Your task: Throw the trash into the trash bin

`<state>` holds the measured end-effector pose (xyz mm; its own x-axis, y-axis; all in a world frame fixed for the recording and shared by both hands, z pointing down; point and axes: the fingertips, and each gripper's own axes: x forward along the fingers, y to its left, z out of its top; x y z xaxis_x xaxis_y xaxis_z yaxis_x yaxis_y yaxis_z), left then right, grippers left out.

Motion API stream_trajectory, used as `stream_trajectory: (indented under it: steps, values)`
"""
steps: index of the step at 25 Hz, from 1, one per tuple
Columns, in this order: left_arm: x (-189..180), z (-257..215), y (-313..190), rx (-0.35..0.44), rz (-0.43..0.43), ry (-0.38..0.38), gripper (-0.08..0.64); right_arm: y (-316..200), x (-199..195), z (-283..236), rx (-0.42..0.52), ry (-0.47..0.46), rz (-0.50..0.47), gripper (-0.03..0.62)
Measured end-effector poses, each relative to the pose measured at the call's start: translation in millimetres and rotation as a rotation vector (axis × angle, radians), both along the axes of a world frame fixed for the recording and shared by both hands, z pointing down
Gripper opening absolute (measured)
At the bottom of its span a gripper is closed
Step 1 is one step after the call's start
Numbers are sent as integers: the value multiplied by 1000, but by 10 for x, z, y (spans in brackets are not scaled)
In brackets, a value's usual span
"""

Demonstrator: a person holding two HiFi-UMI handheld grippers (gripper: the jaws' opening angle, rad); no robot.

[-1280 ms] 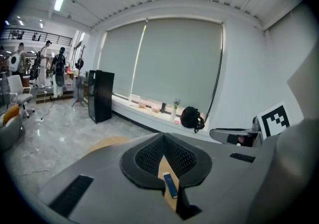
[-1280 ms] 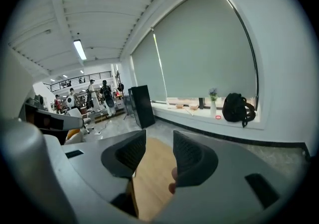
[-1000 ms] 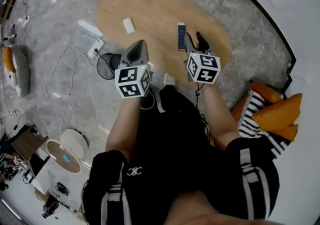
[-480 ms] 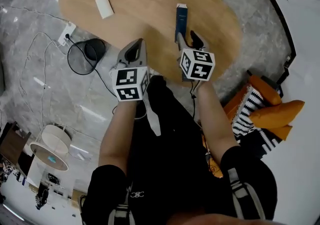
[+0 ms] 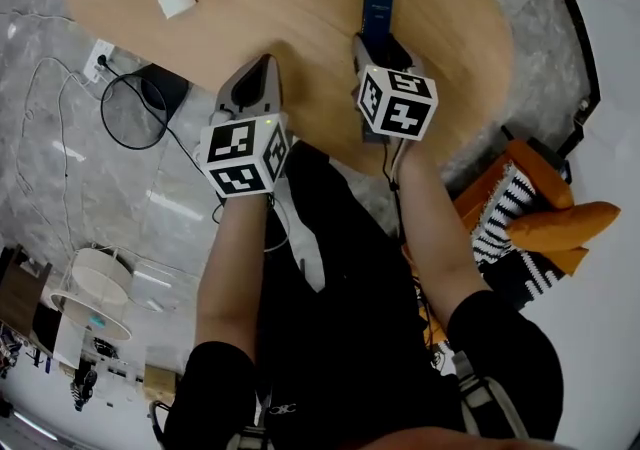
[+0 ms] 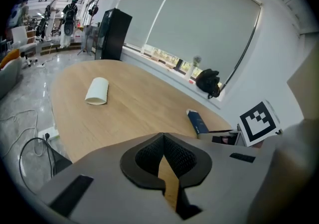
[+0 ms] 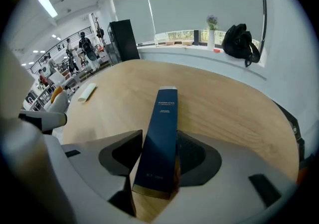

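Note:
A long dark-blue box [image 7: 164, 128] lies flat on the oval wooden table [image 5: 300, 28]. Its near end sits between the jaws of my right gripper [image 7: 158, 138], which have just been opening; a gap shows on the box's left side, so the gripper is open. From the head view the blue box [image 5: 377, 3] reaches away from the right gripper [image 5: 378, 43]. My left gripper [image 6: 162, 136] is shut and empty, low over the table's near edge. A white paper roll [image 6: 97, 91] lies far left on the table. The black trash bin [image 5: 140, 103] stands on the floor, half under the table's left edge.
A white power strip [image 5: 100, 58] and loose cables lie on the marble floor beside the bin. Orange and striped cushions [image 5: 540, 218] are at the right. A black bag [image 7: 241, 41] rests on the windowsill beyond the table. A white round stand [image 5: 90, 288] is at lower left.
Both grippers have come down toward the table, which now fills more of the head view. The right gripper's jaws now stand round the near end of the blue box.

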<state>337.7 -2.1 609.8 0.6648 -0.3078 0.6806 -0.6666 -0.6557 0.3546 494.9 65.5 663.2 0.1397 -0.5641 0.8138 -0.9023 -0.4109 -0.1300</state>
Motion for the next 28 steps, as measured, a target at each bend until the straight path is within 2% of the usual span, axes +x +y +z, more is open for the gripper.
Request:
stream_trajectory:
  steps: [3,7,13,17,22,28]
  values:
    - [-18,9,-25,3,-8,1,12,14,-5,-50,3,27,2,198]
    - [-80,-50,-89,13,-26,-1,12,1,-51,-314,57,32,0,198]
    - [-220,-199,-215,56,-30,-15,12,-169,-183,-726,129,10,-13,198]
    - [-424,-335,-330,65,-63,-1,12,-359,-389,-929,157,-9,-38,198]
    - [-934,-450,-529,66,-125,7,12,-671,-917,-1112,172,7,-126,198]
    - [-1900,-490,-719,62,-241,1,12,-996,-1944,-1195,170,-35,-248,198]
